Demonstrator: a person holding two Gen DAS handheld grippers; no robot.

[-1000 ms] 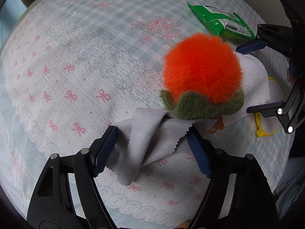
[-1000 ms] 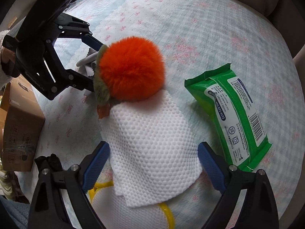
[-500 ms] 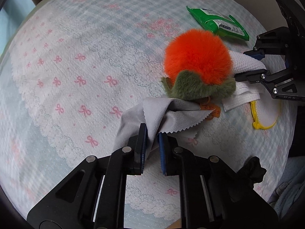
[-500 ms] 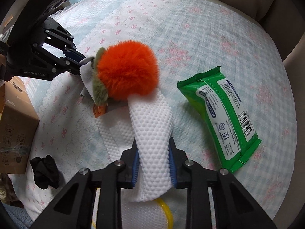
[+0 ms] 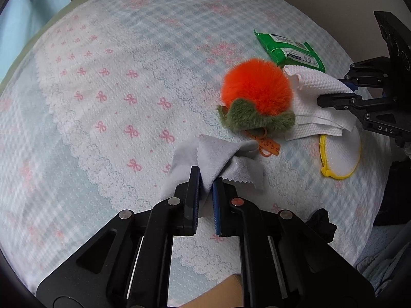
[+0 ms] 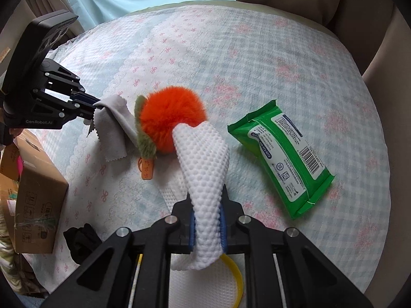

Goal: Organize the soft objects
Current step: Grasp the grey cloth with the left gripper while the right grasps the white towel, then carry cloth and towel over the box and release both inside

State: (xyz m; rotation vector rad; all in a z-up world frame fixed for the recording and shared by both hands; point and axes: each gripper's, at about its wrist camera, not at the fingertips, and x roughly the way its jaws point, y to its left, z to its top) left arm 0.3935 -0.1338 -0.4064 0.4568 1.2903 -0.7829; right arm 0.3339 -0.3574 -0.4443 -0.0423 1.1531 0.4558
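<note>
An orange fluffy plush (image 5: 257,87) with a green leafy base and an orange tag (image 5: 268,145) lies on the patterned table cover; it also shows in the right wrist view (image 6: 170,120). My left gripper (image 5: 205,187) is shut on a grey microfibre cloth (image 5: 218,159), lifted beside the plush (image 6: 113,125). My right gripper (image 6: 207,218) is shut on a white dotted cloth (image 6: 205,164), which drapes up against the plush (image 5: 316,89).
A green wet-wipe pack (image 6: 280,151) lies right of the plush. A white mesh pouch with yellow rim (image 5: 339,154) lies under the right gripper. A black bundle (image 6: 82,238) and a cardboard box (image 6: 36,200) sit at the table's left edge.
Both grippers closed on their cloths and then lifted them, pulling the grey cloth and the white cloth partly out from under the plush.
</note>
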